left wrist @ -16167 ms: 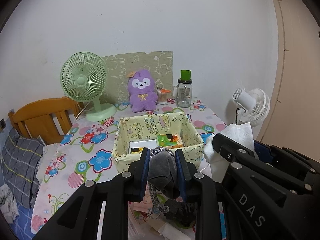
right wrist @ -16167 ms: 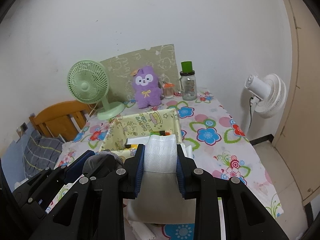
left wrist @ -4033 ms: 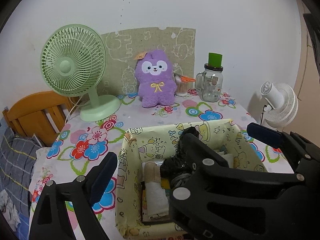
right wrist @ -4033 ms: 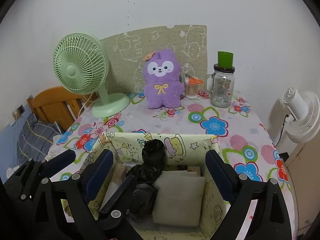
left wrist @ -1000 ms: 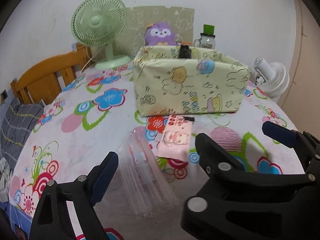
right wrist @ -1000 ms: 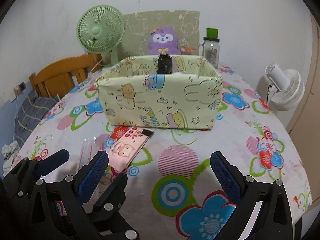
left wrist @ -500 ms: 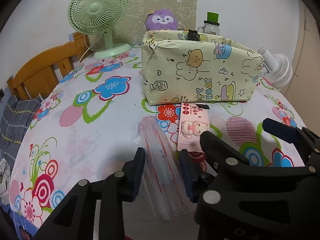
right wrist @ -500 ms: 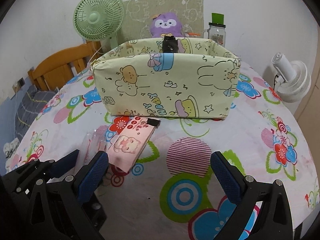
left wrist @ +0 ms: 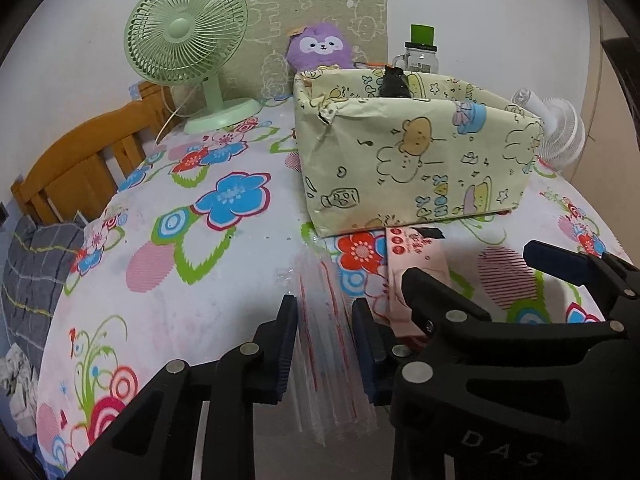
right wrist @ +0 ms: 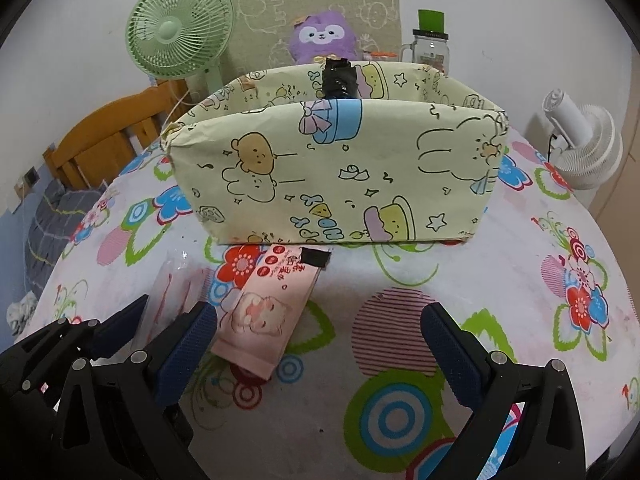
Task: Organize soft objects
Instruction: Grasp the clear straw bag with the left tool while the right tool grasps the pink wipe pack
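Clear crinkly plastic packet (left wrist: 332, 344) was pinched by the just-closing left gripper (left wrist: 325, 344); right gripper (right wrist: 320, 350) gaped wide beside a pink pouch (right wrist: 266, 312).

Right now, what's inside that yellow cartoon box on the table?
Only a black bundle shows, sticking up above the rim of the yellow cartoon box near its far wall. The near wall hides everything lower down, so the rest of the contents cannot be seen from either wrist view.
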{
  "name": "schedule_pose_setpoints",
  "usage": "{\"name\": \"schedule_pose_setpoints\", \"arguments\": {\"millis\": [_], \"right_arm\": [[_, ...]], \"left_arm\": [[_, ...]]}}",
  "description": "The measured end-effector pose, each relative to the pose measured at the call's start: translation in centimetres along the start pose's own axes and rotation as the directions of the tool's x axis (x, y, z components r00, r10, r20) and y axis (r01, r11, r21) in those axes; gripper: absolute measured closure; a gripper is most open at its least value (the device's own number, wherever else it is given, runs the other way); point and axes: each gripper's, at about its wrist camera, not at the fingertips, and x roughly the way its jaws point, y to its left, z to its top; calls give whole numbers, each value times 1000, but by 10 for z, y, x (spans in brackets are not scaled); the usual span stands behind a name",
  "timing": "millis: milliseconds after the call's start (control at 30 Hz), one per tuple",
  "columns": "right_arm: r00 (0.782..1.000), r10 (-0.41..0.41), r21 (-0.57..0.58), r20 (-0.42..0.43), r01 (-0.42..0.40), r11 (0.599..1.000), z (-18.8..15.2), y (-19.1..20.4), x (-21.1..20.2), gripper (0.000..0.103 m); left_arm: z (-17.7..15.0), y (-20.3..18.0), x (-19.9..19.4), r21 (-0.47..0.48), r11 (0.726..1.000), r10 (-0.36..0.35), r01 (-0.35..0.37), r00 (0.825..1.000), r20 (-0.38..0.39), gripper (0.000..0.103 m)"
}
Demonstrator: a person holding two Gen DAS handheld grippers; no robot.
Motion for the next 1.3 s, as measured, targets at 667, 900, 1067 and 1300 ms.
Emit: {"name": "schedule_pose_setpoints", "arguments": {"millis": [667,900,1067,1300], "right_arm": [[996,-2,56,-86,7,998,14,15,29,22],[996,-28,11,-82,29,1000,15,21,32,48],[997,-23,-8,-76,23,1000,14,21,31,57],[998,0,-11,-65,-1,1000,7,13,23,58]], "left_arm": [[10,15,19,57,998,-11,11,1000,-2,76],[8,13,21,66,998,-3,3,1000,2,74],[7,12,20,63,998,4,-4,1000,-3,74],[2,5,15,58,998,22,-22,1000,2,74]]}}
